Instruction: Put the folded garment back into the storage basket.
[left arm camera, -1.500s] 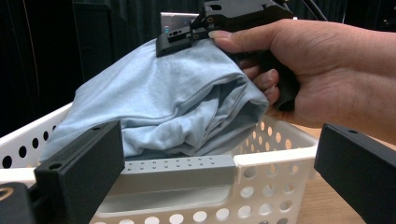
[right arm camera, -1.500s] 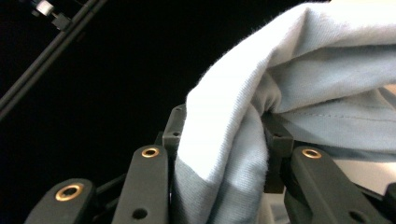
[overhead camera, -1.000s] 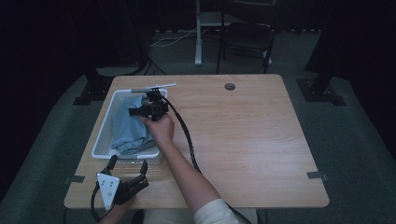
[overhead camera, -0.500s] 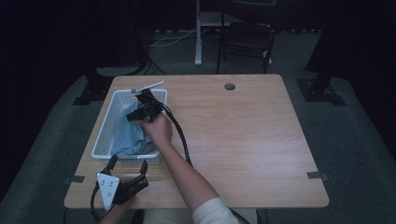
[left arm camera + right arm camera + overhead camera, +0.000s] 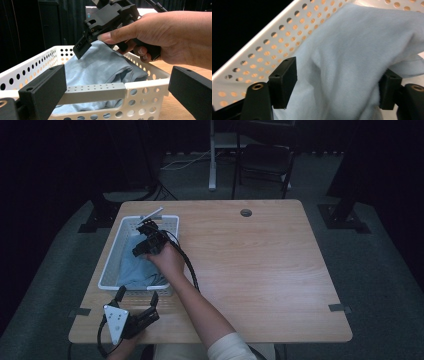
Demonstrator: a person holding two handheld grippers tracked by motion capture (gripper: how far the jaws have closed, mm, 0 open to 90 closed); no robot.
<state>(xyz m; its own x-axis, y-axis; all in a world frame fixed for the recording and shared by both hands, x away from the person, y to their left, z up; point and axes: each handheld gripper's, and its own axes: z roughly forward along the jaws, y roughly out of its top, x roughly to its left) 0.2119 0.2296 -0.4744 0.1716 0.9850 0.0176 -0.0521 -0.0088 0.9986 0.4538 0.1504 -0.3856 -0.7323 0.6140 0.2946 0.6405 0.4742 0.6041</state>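
Hovering over a white perforated basket [image 5: 111, 265], the right gripper [image 5: 145, 227] has its jaws parted around soft light-blue cloth [image 5: 137, 267].

Those jaws have just been opening; in the right gripper view a rounded fold of the cloth [image 5: 347, 65], finely woven and matte, bulges between the two blocky black pads, with a gap showing beside the left-hand pad. The cloth lies bunched inside the basket, whose thin plastic walls are punched with rows of round holes and sit on the pale wood-grain table [image 5: 260, 270]. The left gripper [image 5: 136, 296] rests near the table's front edge just outside the basket, its square black jaws spread wide with nothing between them.
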